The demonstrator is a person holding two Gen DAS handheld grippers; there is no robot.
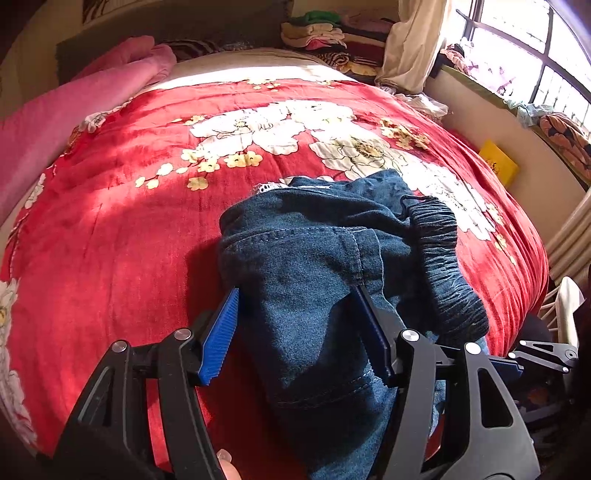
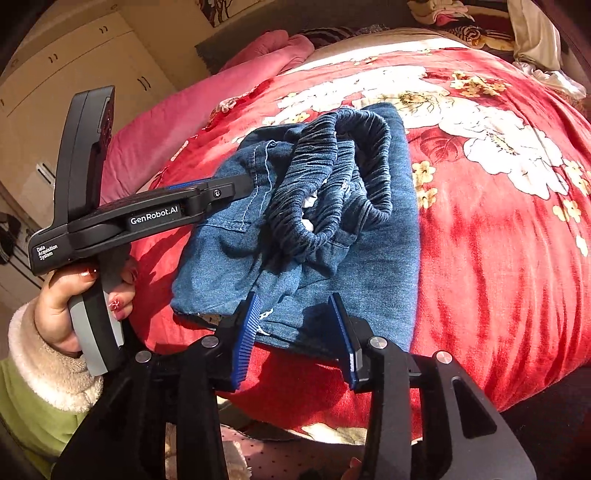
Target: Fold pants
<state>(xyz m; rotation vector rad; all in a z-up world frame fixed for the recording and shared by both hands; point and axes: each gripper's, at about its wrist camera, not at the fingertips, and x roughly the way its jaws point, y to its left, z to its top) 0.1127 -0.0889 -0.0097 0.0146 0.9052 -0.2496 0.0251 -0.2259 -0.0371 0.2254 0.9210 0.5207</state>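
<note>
Blue denim pants (image 1: pixel 317 258) lie bunched on the red floral bedspread (image 1: pixel 129 221), elastic waistband (image 1: pixel 443 258) on top at the right. My left gripper (image 1: pixel 295 295) is open, its blue pads on either side of a denim fold. In the right wrist view the pants (image 2: pixel 369 251) lie folded over with the waistband (image 2: pixel 343 173) heaped on them. My right gripper (image 2: pixel 295 299) is open, jaws straddling the near hem. The left gripper's body (image 2: pixel 155 218) reaches in from the left, its tip at the pants' left edge.
A pink quilt (image 1: pixel 74 107) lies along the bed's left side. Stacked clothes (image 1: pixel 325 33) sit at the head. A window (image 1: pixel 535 55), wall and yellow box (image 1: pixel 498 166) are at the right. Cabinets (image 2: pixel 74 74) stand left of the bed.
</note>
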